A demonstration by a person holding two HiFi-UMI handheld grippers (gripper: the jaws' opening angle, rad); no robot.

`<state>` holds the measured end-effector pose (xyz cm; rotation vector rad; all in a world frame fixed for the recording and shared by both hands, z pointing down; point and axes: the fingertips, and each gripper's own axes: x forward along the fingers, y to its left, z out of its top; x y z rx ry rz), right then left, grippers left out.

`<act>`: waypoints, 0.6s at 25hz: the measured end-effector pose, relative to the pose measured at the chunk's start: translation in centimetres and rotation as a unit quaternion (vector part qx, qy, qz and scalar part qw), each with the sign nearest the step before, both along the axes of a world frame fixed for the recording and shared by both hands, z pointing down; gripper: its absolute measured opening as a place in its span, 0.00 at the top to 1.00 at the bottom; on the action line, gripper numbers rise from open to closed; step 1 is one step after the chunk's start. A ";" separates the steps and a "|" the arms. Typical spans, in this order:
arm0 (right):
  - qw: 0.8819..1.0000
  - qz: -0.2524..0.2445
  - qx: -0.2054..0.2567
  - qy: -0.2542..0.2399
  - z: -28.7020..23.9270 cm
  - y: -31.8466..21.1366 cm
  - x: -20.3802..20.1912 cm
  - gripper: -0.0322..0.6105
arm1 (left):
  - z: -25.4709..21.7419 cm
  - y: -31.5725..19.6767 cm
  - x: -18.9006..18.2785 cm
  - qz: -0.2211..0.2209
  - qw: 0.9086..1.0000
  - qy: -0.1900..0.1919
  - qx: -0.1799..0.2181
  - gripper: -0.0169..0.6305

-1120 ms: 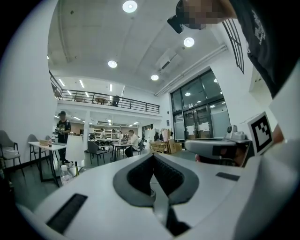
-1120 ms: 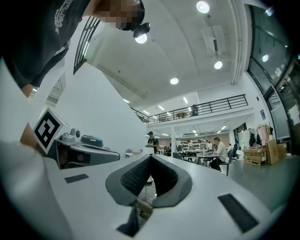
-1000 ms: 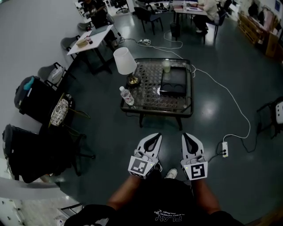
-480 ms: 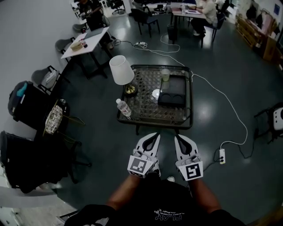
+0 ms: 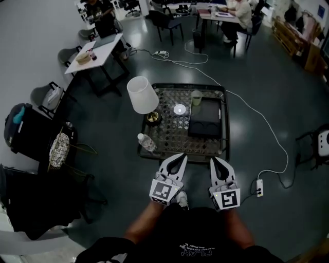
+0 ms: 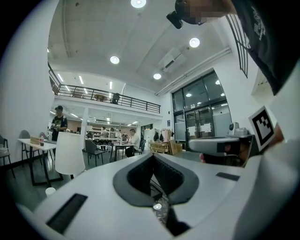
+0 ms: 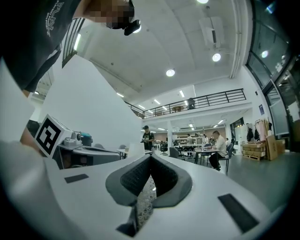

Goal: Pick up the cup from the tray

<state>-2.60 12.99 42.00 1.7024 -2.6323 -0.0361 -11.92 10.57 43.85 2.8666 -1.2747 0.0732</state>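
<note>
- White-shelled left gripper [image 5: 180, 155] and right gripper [image 5: 214, 160] sit side by side at the near edge of the low table [image 5: 225, 131]. Each has its fingers pressed together with nothing between them.
- Table top is dark metal lattice. A water bottle [image 5: 146, 142] stands at the near left corner.
- Black tray [image 5: 205, 120] lies on the right half of the table.
- Pale cup [image 5: 196, 97] stands upright at the tray's far left corner. I cannot tell whether it is on the tray or just off it.
- Small white disc [image 5: 179, 109] lies left of the tray. A lamp [image 5: 142, 94] with a white shade stands further left.
- Floor [image 5: 267, 67] is dark and glossy. A white cable [image 5: 268, 129] runs along the right side to a power strip [image 5: 259, 188].
- Far end of the room: white desk [image 5: 95, 50] on the left, a seated person [image 5: 240, 10] at a table on the right.
</note>
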 end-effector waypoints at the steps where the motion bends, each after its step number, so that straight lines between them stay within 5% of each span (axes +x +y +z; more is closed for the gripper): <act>1: 1.000 0.005 -0.001 0.002 -0.1 -0.6 -0.1 0.94 | 0.0 -0.7 -0.2 0.001 1.000 0.003 -0.001 0.97; 15: 1.000 0.002 -0.010 -0.001 0.5 -8.2 1.3 0.94 | 1.9 -7.2 1.3 0.006 1.000 0.000 -0.030 0.97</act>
